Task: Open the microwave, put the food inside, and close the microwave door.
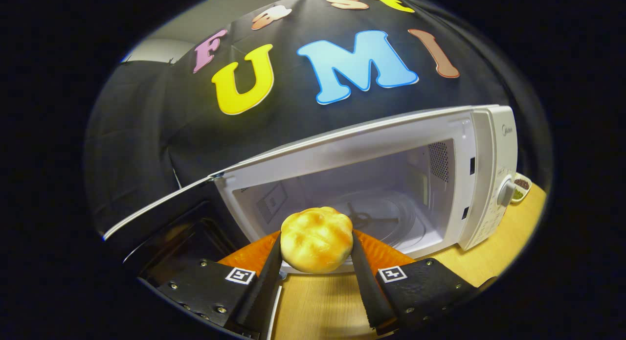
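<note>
Gripping a bun (316, 239), both jaws face the open microwave (371, 183).

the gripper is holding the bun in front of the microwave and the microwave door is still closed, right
Not quite. The gripper does hold the bun in front of the microwave, but the door is swung open beside the fingers, leaving the glass turntable visible inside. The gripper view shows it.

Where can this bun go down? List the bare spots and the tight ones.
The gripper is shut on the bun, just ahead of the open microwave. Its glass turntable looks bare. The wooden table under the fingers is bare too. Tight spots: the open door beside the cavity, and a small dish beyond the dial.
</note>
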Tool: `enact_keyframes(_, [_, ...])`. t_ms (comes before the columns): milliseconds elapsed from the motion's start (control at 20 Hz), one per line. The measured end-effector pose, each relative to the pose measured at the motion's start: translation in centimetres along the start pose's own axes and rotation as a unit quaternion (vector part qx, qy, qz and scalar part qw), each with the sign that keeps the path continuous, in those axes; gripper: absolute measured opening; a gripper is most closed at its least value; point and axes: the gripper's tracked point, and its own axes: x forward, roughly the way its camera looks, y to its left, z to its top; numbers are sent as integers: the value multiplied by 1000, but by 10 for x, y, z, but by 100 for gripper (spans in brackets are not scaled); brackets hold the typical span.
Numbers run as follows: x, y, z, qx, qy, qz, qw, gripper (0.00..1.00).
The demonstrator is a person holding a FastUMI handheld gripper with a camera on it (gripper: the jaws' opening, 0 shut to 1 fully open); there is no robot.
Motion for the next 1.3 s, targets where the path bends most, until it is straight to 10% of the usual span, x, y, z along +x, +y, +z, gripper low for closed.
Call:
enact_keyframes(550, [66, -25, -18, 157, 29, 23, 987, 77])
enact_keyframes(1300, [79, -24, -15, 195, 23, 54, 979, 96])
